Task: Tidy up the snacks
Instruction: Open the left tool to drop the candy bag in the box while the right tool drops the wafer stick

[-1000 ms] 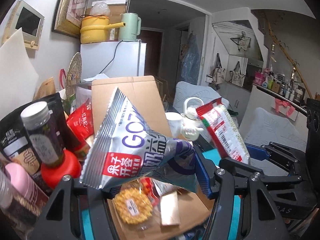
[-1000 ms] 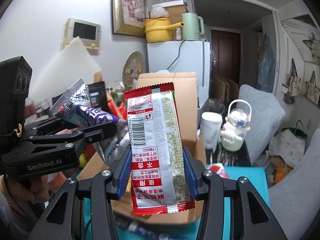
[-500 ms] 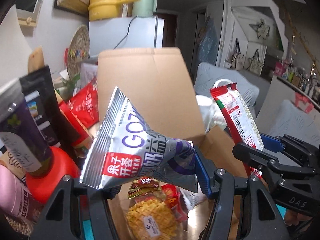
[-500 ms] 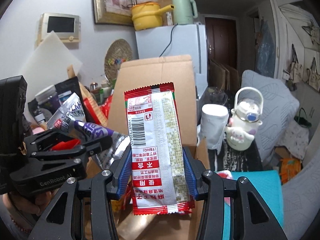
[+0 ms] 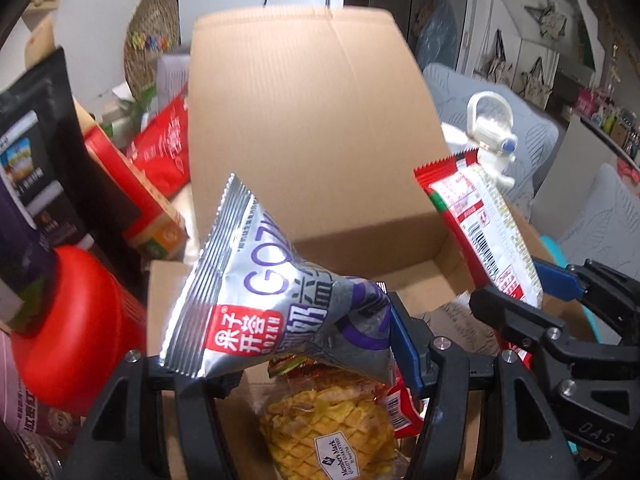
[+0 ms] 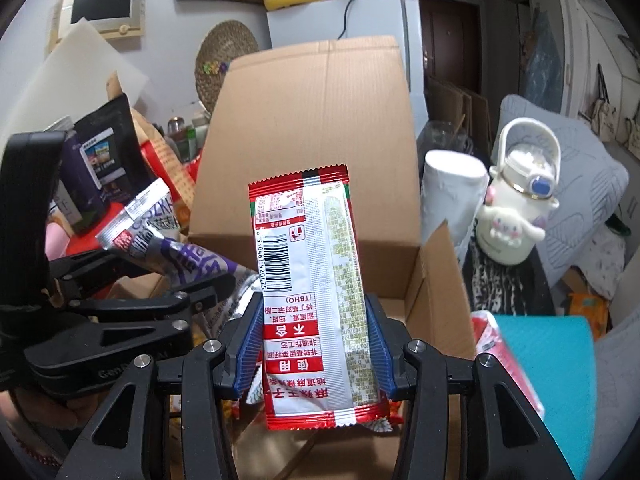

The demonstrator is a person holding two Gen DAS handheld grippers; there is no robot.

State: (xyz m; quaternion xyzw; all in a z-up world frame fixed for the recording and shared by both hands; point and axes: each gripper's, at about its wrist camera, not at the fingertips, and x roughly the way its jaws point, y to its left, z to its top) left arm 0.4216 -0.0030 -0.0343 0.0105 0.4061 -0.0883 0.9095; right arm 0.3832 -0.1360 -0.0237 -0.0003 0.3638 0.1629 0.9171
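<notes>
- Gripping a silver snack bag (image 5: 276,304), the left gripper (image 5: 304,344) jaws hover over the open cardboard box (image 5: 312,128).
- Right gripper (image 6: 312,344) jaws clamp a red-and-white packet (image 6: 312,280).

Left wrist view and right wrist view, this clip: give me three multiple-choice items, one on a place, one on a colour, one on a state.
1. Where is the waffle snack pack?
A. inside the cardboard box
B. on the fridge
C. in the right gripper

2. What colour are the end seals of the long packet?
A. blue
B. red
C. yellow

3. What is the left gripper doing?
A. open, holding nothing
B. clamped on a bottle
C. clamped on the silver bag

Key: A, it lies on the box floor; B, red strips top and bottom; C, jaws pinch the bag.
</notes>
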